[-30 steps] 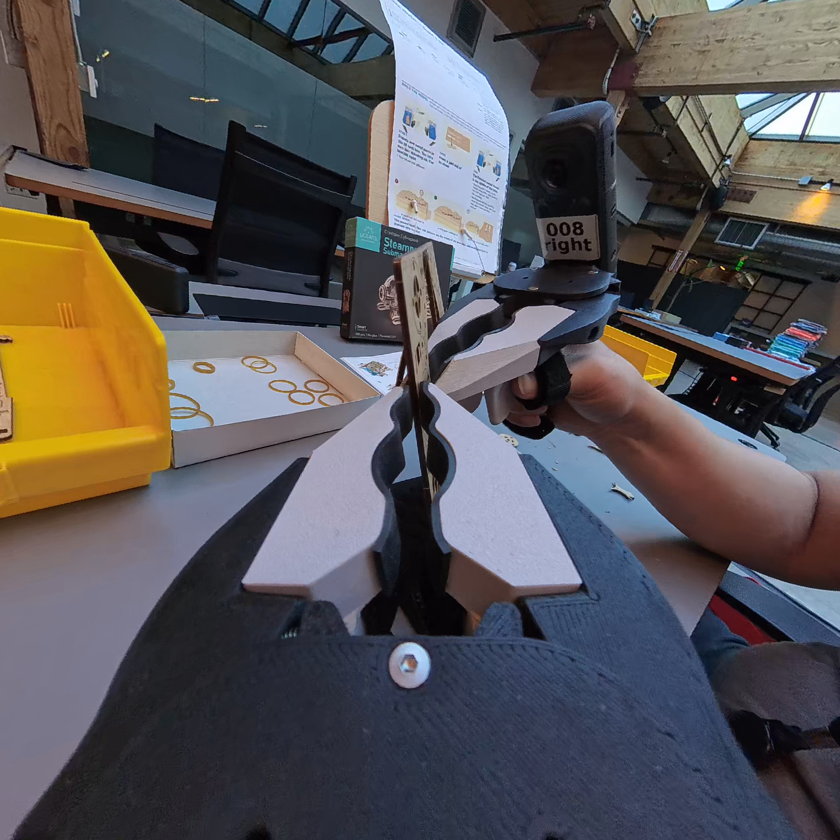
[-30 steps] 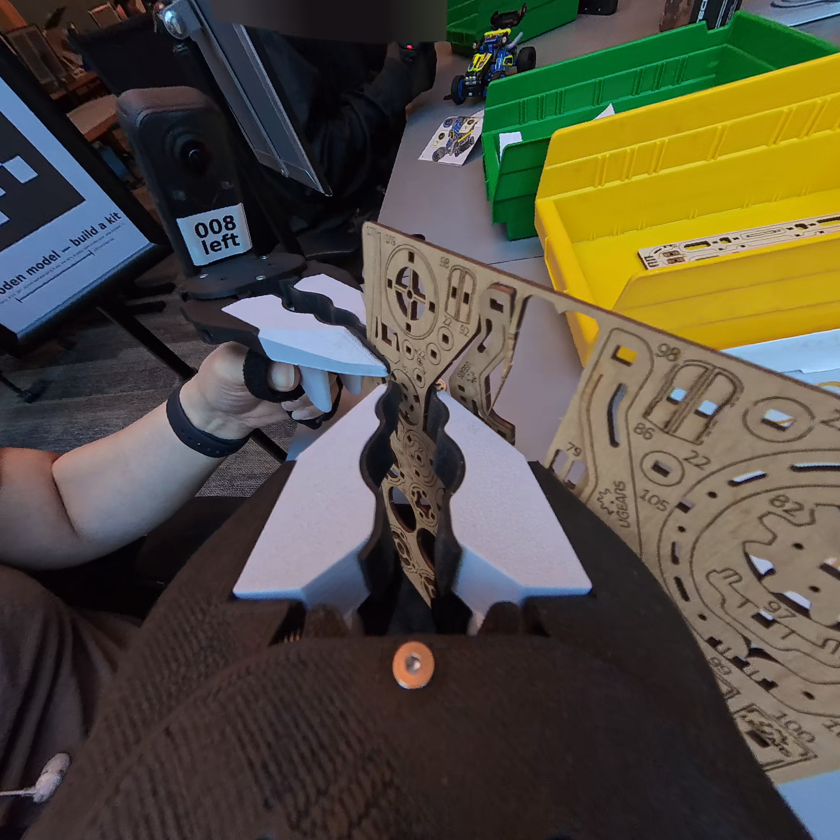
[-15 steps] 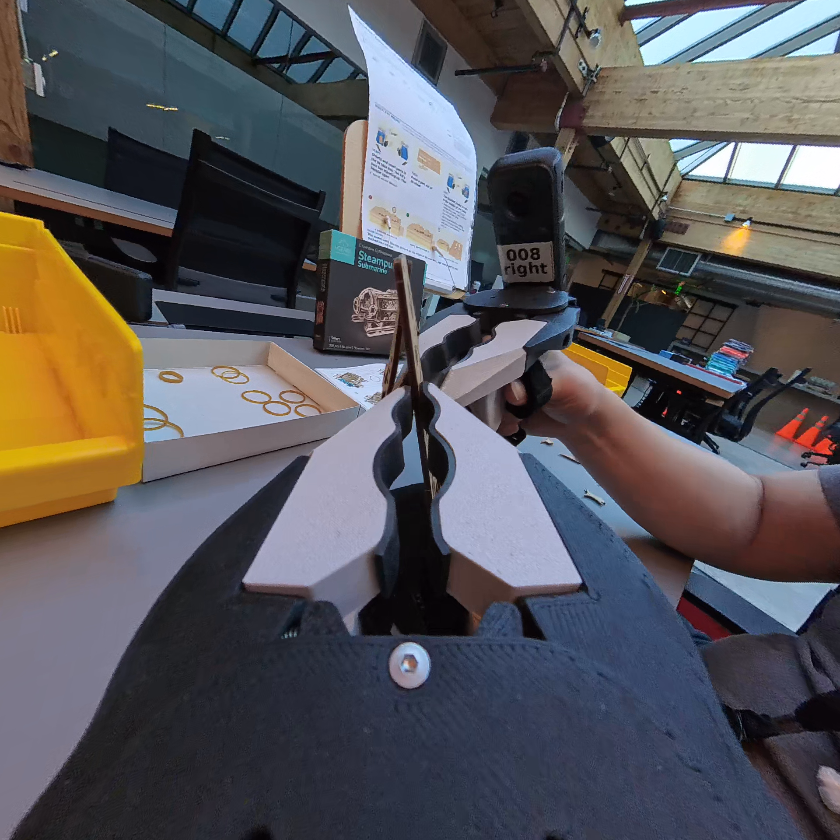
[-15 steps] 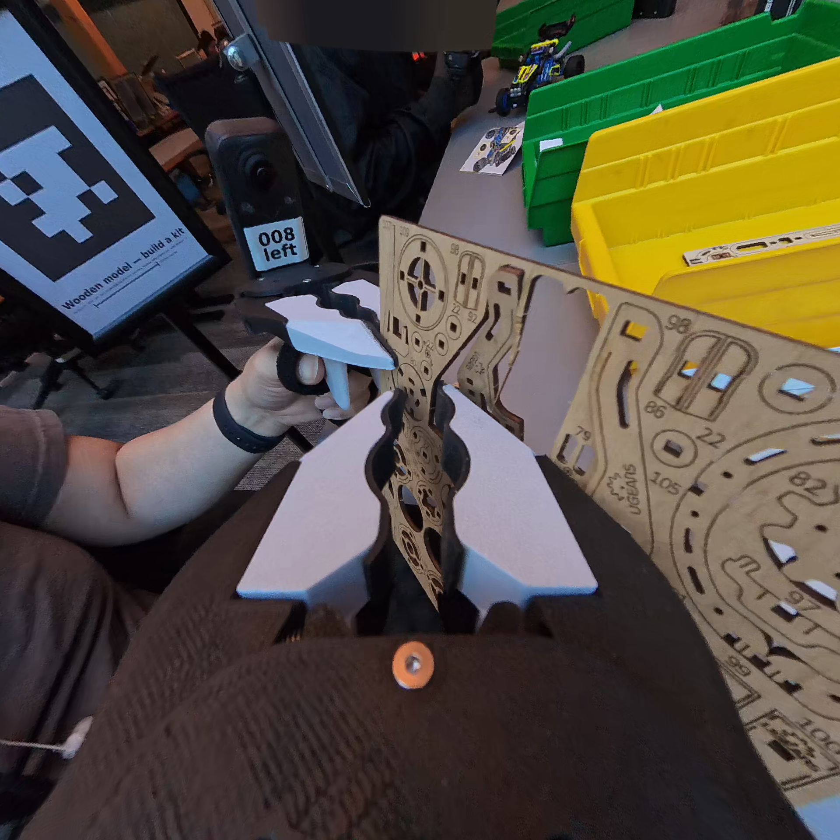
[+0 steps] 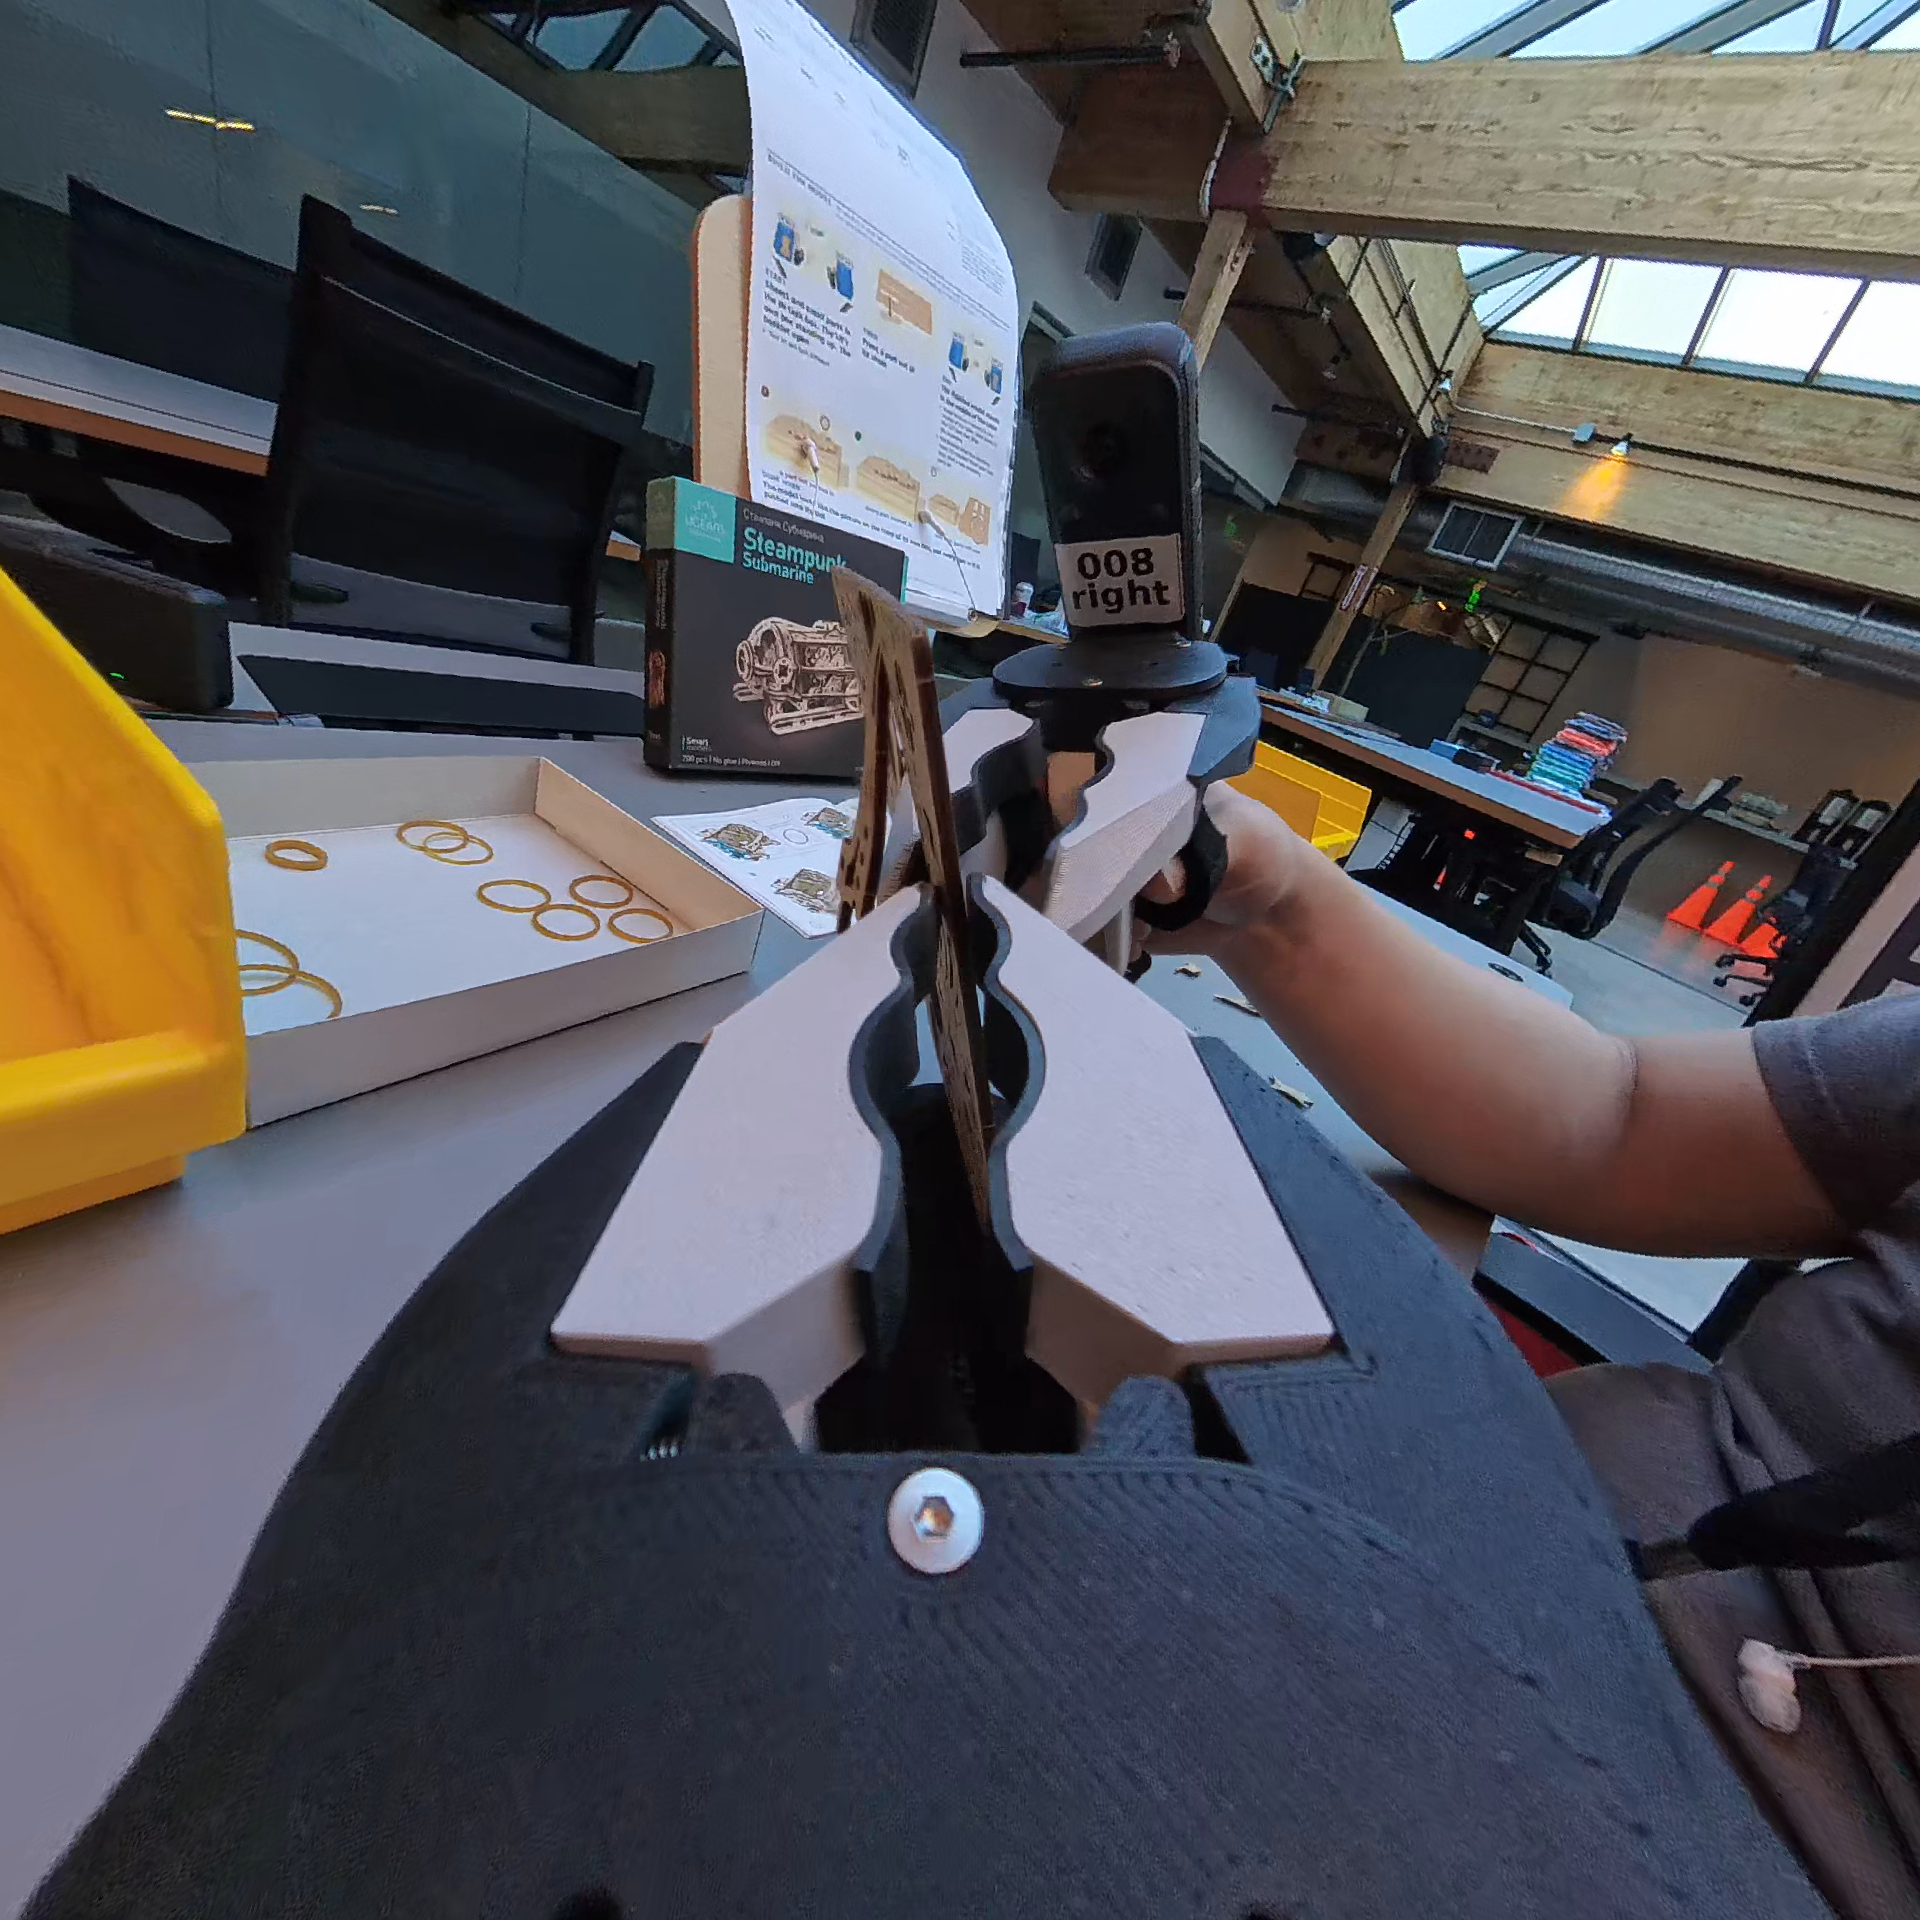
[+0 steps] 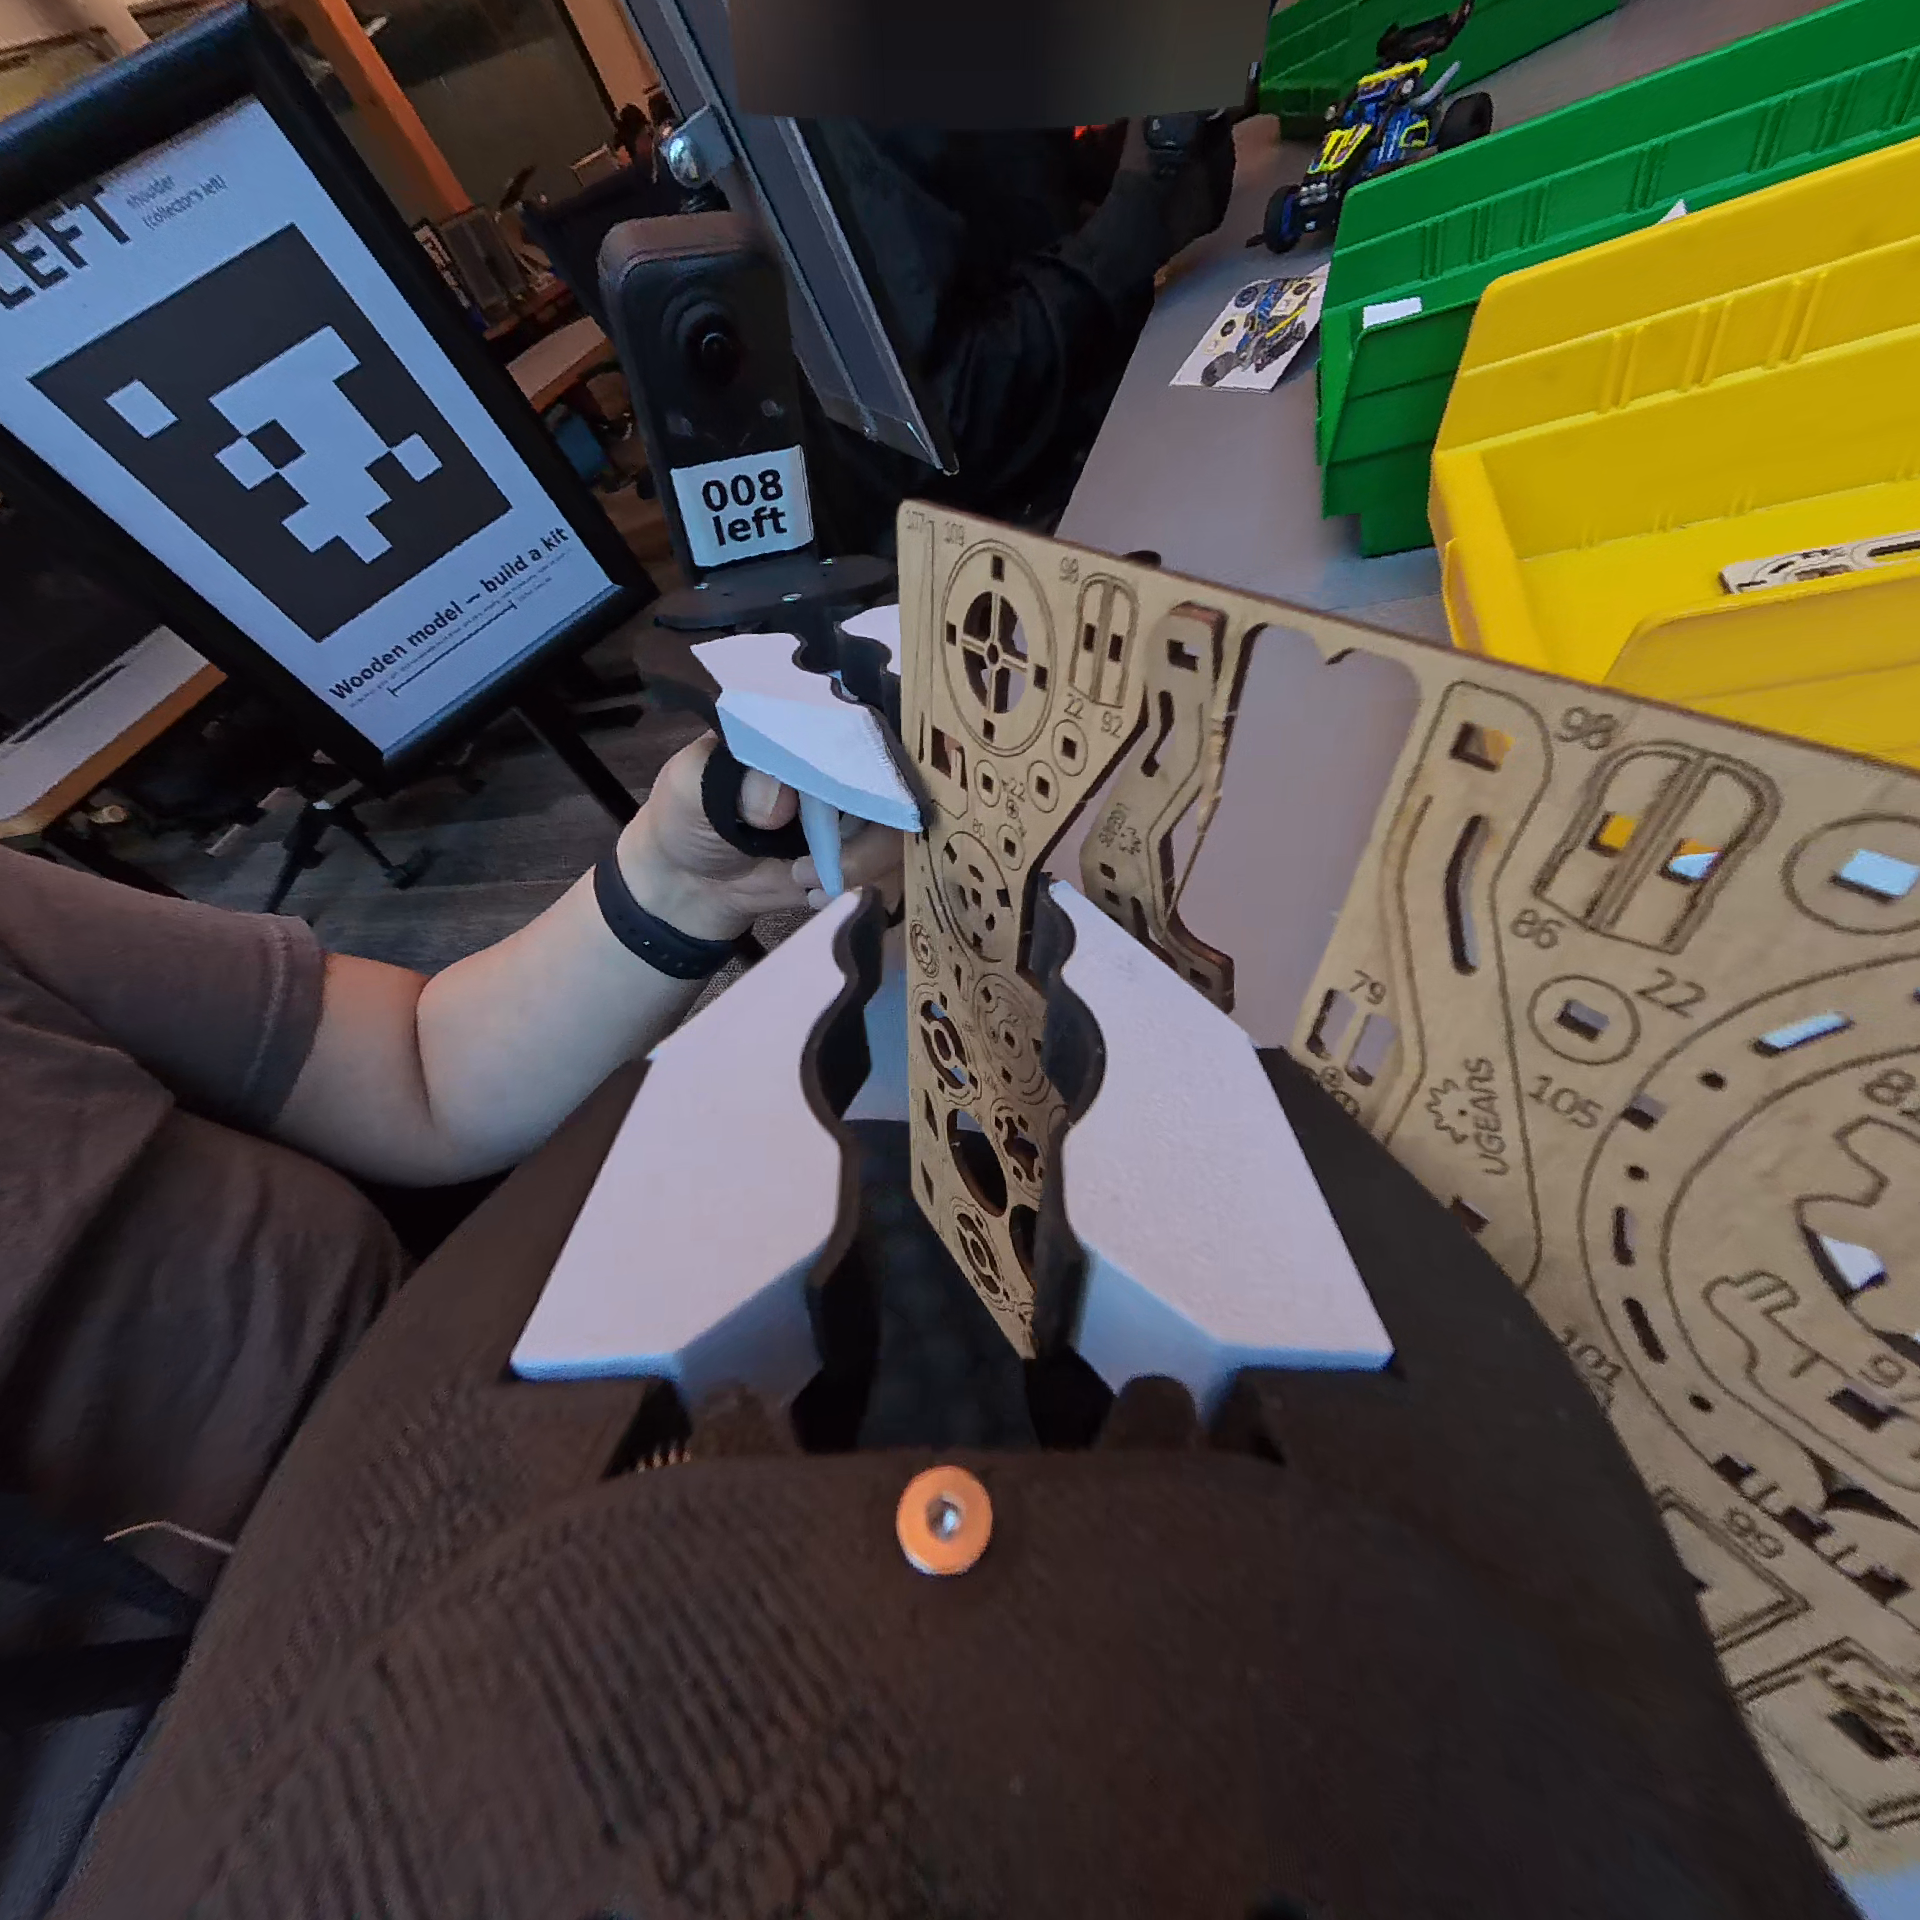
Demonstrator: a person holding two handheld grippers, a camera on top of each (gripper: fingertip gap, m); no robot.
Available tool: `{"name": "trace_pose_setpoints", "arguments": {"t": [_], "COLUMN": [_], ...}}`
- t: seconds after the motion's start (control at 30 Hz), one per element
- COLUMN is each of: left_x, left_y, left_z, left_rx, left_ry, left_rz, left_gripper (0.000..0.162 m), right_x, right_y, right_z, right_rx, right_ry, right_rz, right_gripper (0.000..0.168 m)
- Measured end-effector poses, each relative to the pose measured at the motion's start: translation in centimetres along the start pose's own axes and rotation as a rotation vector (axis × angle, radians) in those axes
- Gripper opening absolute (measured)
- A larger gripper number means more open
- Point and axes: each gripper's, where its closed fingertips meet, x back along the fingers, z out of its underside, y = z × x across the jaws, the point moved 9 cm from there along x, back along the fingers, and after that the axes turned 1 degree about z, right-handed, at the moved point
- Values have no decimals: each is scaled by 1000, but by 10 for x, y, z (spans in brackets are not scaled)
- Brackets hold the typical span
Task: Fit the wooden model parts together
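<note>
Right wrist view first: a laser-cut plywood parts sheet (image 6: pixel 1351 883) is held upright above the grey worktop (image 6: pixel 1195 457), edge-on between the two grippers; the right hand-held gripper (image 6: pixel 956 925) has its jaws parted, the sheet resting against one finger only, so no clamp is judged there; the left hand-held gripper (image 6: pixel 914 790) is seen pinching the sheet's far edge. In the left wrist view the left hand-held gripper (image 5: pixel 945 925) is closed on the thin sheet (image 5: pixel 914 779); the right hand-held gripper (image 5: pixel 1023 821) is seen just behind it. The sheet is judged light, stiff yet brittle; narrow bridges beside the empty cut-outs could be snapped; hold is best taken on the solid border, flat across the faces, never twisted. Rubber bands (image 5: pixel 561 914) are left in the white tray (image 5: pixel 499 997); a yellow bin (image 5: pixel 114 987) sits beside.
</note>
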Motion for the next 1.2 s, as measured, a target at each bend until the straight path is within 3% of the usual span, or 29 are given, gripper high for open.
{"name": "trace_pose_setpoints", "arguments": {"t": [0.4,0.57,0.7,1.0,1.2], "left_x": [1,7,4,4,5], "left_y": [-11,-13,-23,-42,-49], "left_z": [0,2,5,7,8], "left_rx": [8,49,15,-71,-127], "left_ry": [-96,-119,-109,-102,-111], "left_rz": [-120,-163,-173,-183,-269], "left_gripper": [0,0,0,0,0], "right_x": [24,39,25,14,22], "right_y": [10,33,34,33,39], "right_z": [-7,-10,6,13,13], "right_rx": [7,225,290,265,203], "right_ry": [-46,-169,-134,-157,-148], "right_rz": [75,277,389,289,337], "right_gripper": [21,7,5,9,9]}}
